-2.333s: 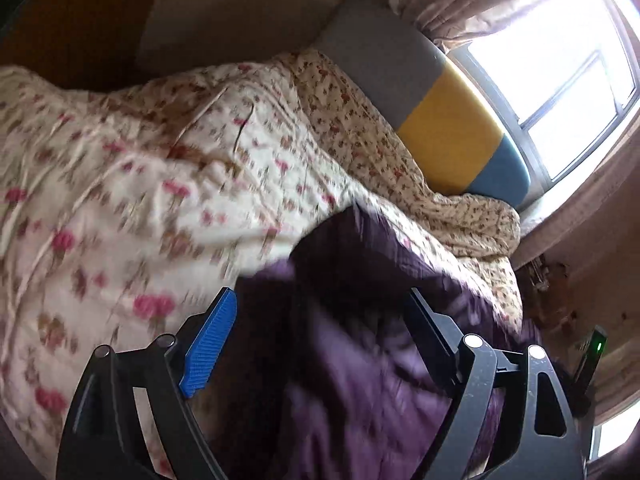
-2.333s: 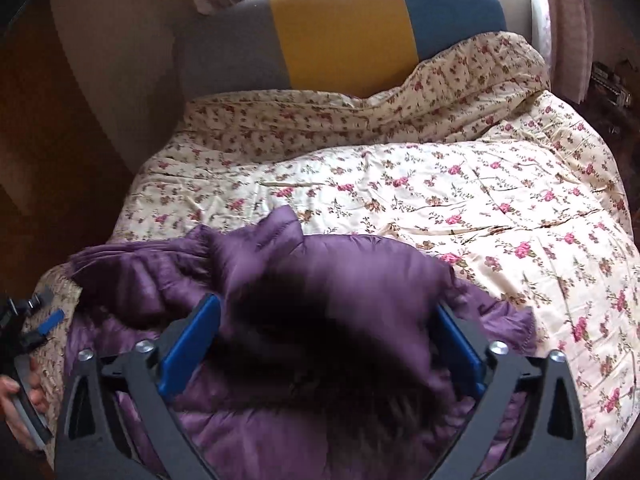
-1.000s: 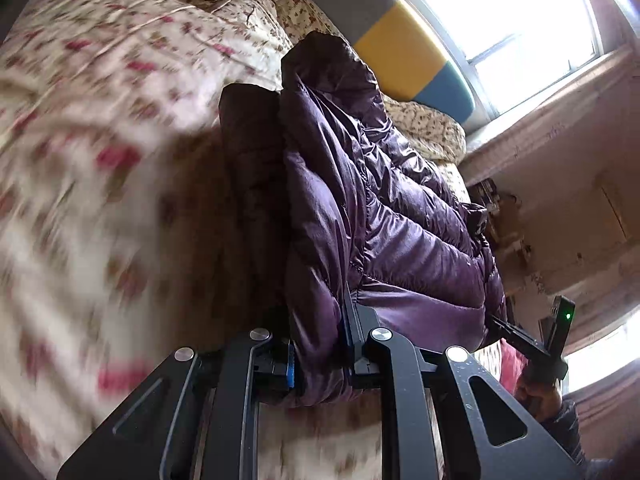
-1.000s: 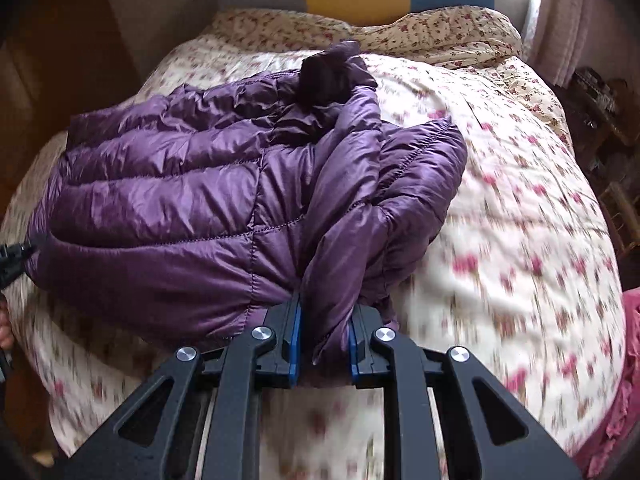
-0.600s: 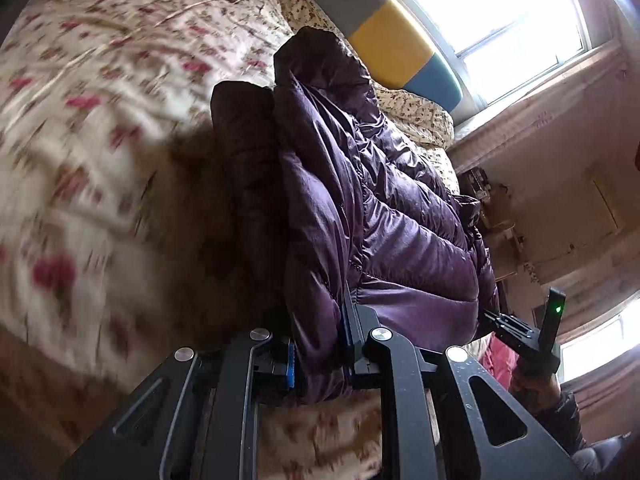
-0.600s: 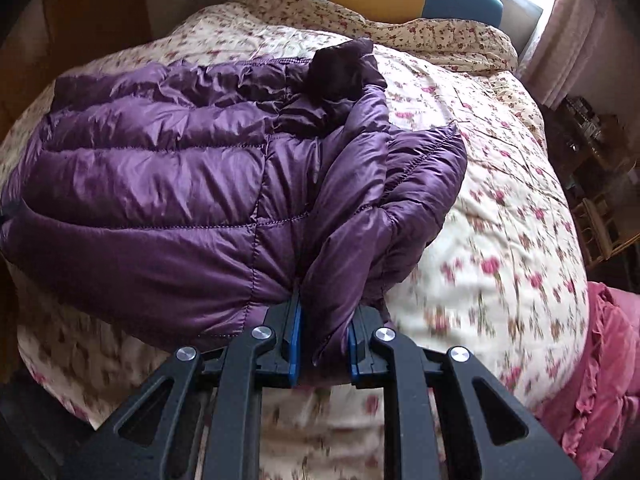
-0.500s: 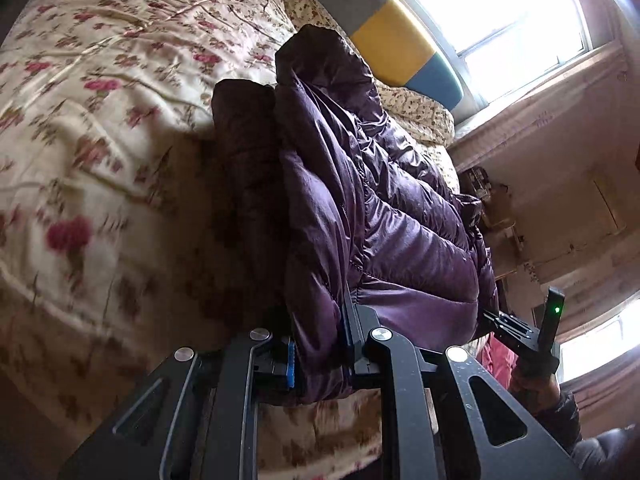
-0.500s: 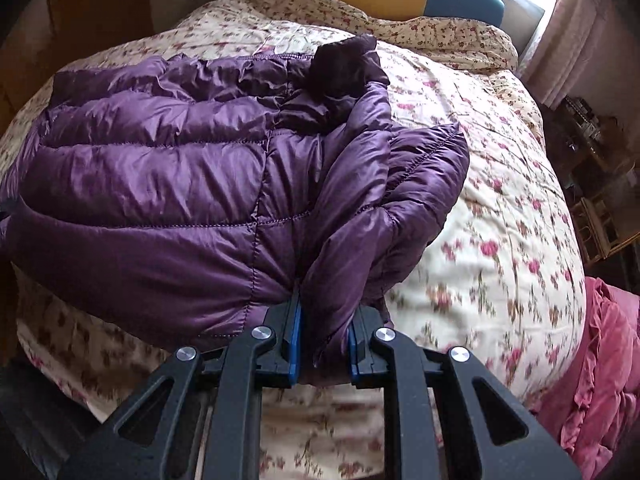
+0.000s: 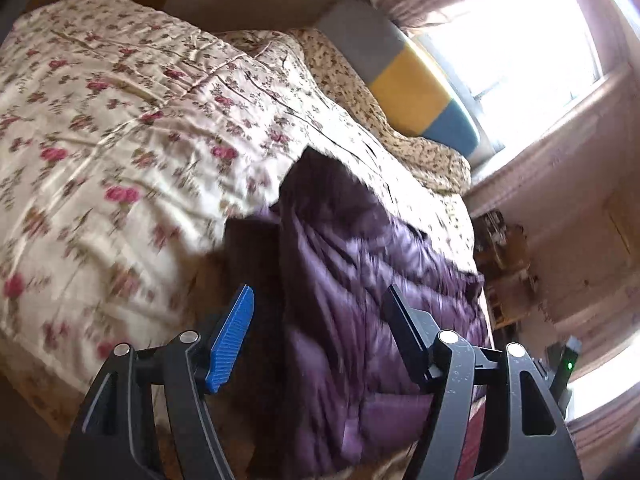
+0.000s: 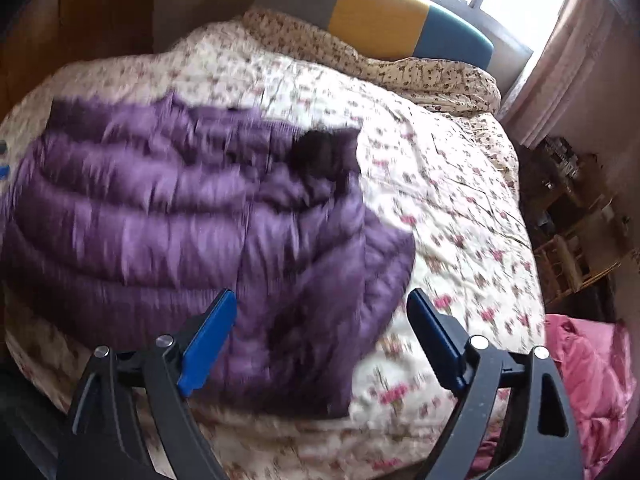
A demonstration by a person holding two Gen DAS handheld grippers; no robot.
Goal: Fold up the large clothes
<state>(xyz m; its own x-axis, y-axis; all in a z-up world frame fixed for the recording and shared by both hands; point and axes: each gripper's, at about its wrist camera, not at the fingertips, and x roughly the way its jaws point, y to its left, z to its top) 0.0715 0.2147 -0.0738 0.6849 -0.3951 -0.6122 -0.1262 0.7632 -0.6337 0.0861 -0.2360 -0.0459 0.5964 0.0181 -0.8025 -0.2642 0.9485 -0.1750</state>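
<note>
A purple quilted puffer jacket (image 10: 168,220) lies folded on the near part of the floral bedspread (image 10: 440,184), blurred by motion. It also shows in the left wrist view (image 9: 360,288), seen edge-on. My left gripper (image 9: 320,320) is open, its jaws spread on either side of the jacket's end without holding it. My right gripper (image 10: 320,320) is open just above the jacket's near right corner, with nothing held between the blue pads (image 10: 208,332).
The bed has a grey, yellow and blue headboard (image 10: 376,16) under a bright window (image 9: 512,40). Pink fabric (image 10: 588,384) lies beside the bed at the right. Wooden furniture (image 10: 572,240) stands along the right wall.
Both grippers were shut on the jacket's edge half a second ago; both have opened and let go. The jacket now rests on the bed, and both cameras have pulled back and up.
</note>
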